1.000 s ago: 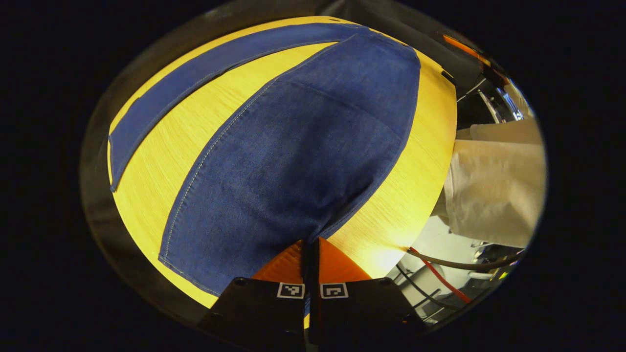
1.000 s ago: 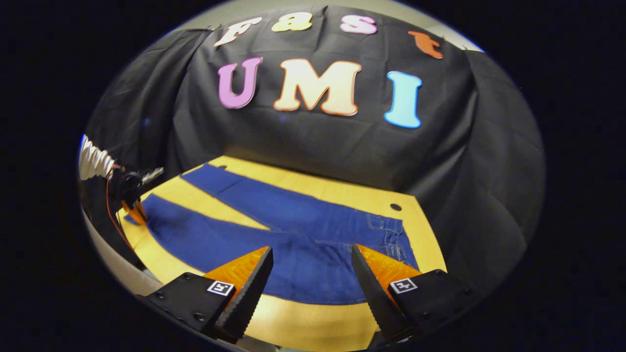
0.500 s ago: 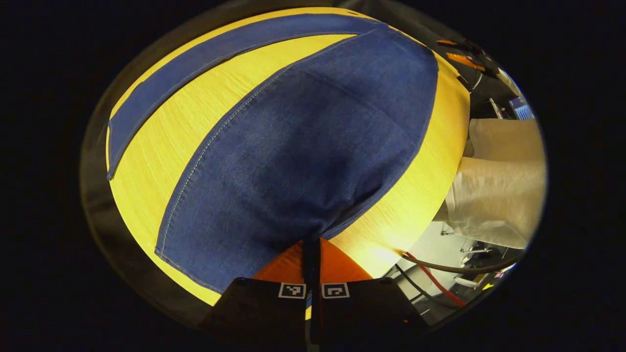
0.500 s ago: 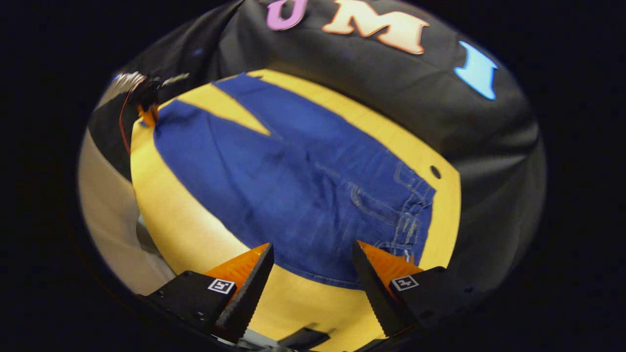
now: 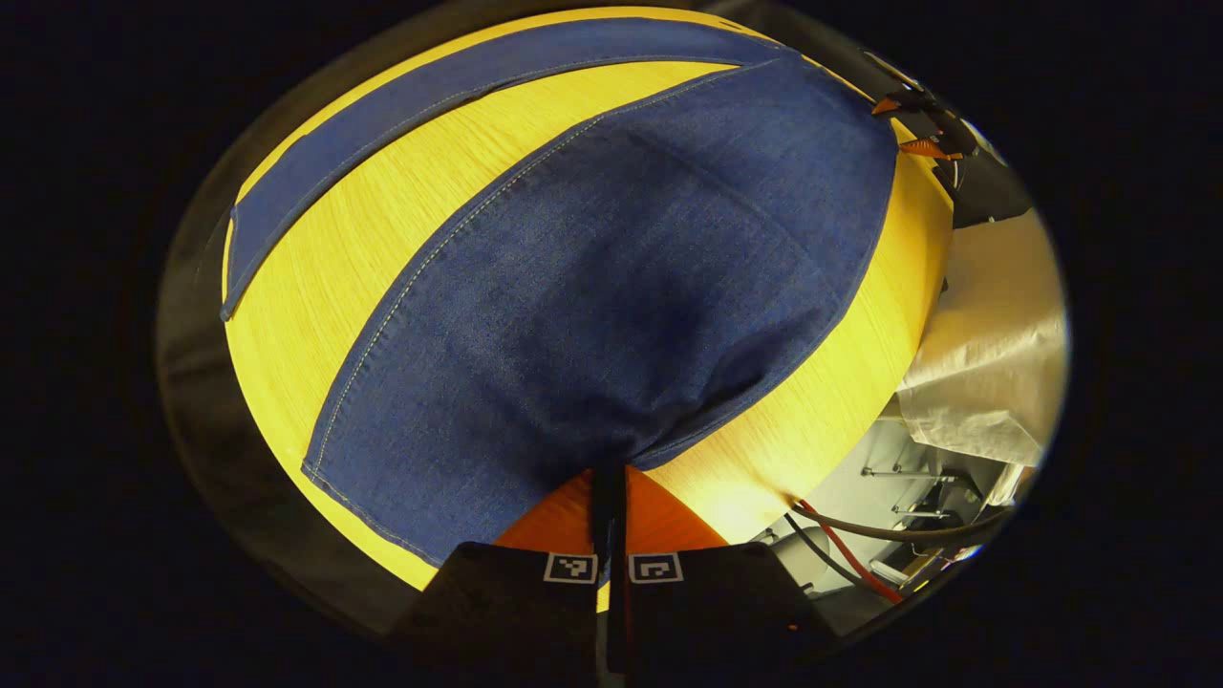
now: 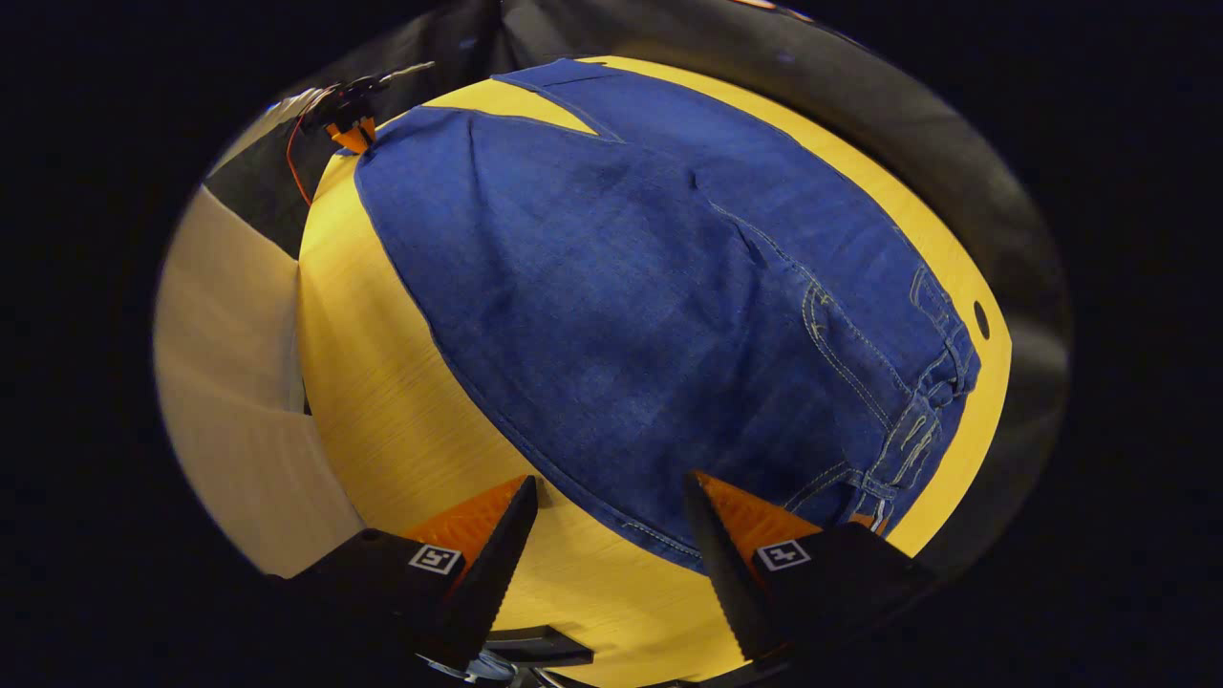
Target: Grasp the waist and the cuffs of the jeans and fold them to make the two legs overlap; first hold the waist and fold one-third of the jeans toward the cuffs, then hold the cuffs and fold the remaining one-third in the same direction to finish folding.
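jeans (image 6: 650, 287) on table, left hand-held gripper (image 5: 609, 487) pinching cuff

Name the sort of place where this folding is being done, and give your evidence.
Probably a staged recording booth, not a home: jeans lie on a bare wooden table backed by black cloth, with loose cables beside it.

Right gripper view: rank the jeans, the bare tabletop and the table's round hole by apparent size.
1. jeans, largest.
2. tabletop, its bare strips.
3. hole, smallest.
Fisheye lens and nearness distort sizes, so this ranks appearance alone.
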